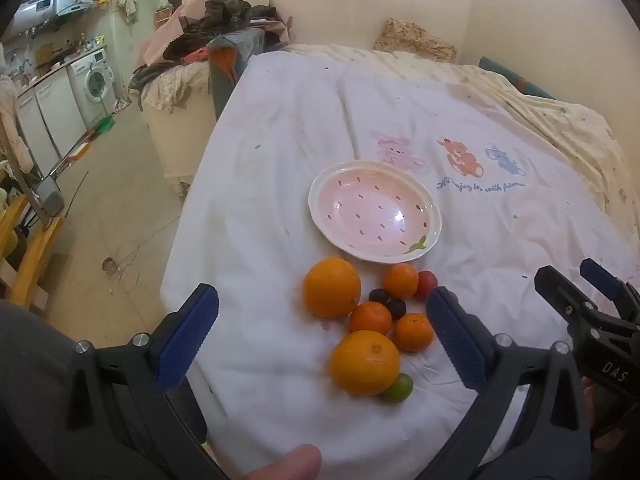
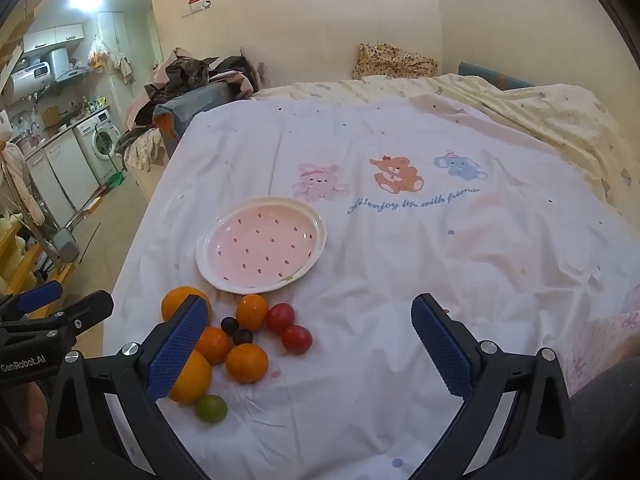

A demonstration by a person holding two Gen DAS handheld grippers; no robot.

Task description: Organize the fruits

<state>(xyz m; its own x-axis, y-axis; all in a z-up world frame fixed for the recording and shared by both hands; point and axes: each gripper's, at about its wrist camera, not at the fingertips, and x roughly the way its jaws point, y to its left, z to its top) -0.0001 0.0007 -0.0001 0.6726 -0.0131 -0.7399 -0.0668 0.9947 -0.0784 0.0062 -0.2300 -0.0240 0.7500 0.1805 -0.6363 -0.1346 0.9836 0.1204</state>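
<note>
Fingers (image 1: 208, 320) apart on both grippers, hovering over fruit (image 1: 331, 288) beside plate (image 1: 434, 216) on bed (image 1: 260, 184); oranges firm, round, likely rolling, best pinched across middle.

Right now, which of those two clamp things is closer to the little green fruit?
Left. The left gripper, jaws open, frames the fruit pile, with the small round green fruit between its fingers. The right gripper, also open, sits off to that fruit's right.
</note>
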